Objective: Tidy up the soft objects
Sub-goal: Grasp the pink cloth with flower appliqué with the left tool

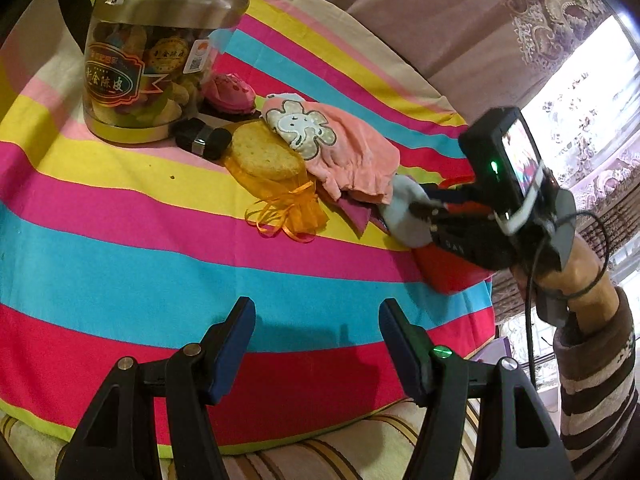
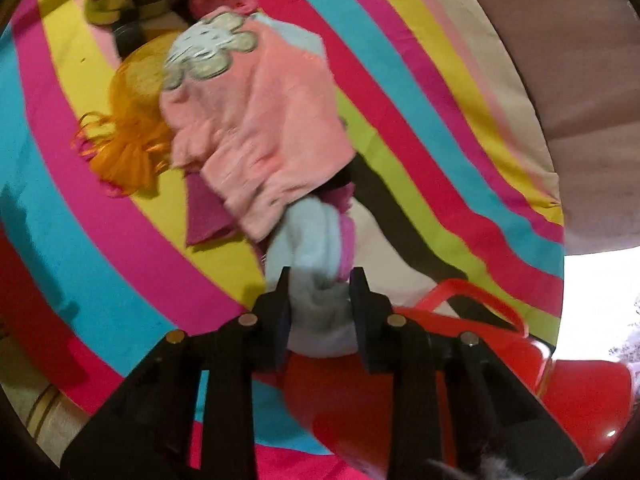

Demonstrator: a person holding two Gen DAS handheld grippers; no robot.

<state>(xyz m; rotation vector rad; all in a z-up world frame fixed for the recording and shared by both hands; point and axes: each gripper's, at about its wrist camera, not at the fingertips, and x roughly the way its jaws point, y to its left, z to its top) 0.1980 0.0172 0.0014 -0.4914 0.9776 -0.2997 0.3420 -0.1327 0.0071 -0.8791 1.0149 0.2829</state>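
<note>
Ahead of the left gripper [image 1: 316,344], whose jaws stand spread over bare striped cloth [image 1: 120,248] with nothing between them, the clutter sits well beyond the tips: a steel-lidded jar [image 1: 156,60] of snacks, a black clip-like object [image 1: 204,142] just in front of it, a pink cupcake-shaped thing [image 1: 230,92] beside the jar, and a biscuit in an orange mesh bag [image 1: 272,168]. A peach towel [image 2: 256,128] with a flower-and-elephant patch lies partly over that bag and over a magenta cloth [image 2: 208,216], crowding the space just beyond the right gripper [image 2: 320,292]. Its jaws pinch a pale blue soft piece [image 2: 308,240] with a pink edge, bunched and squeezed between the pads, its far end tucked under the towel. Just below and to the right of those jaws sits a red basket [image 2: 560,400]
</note>
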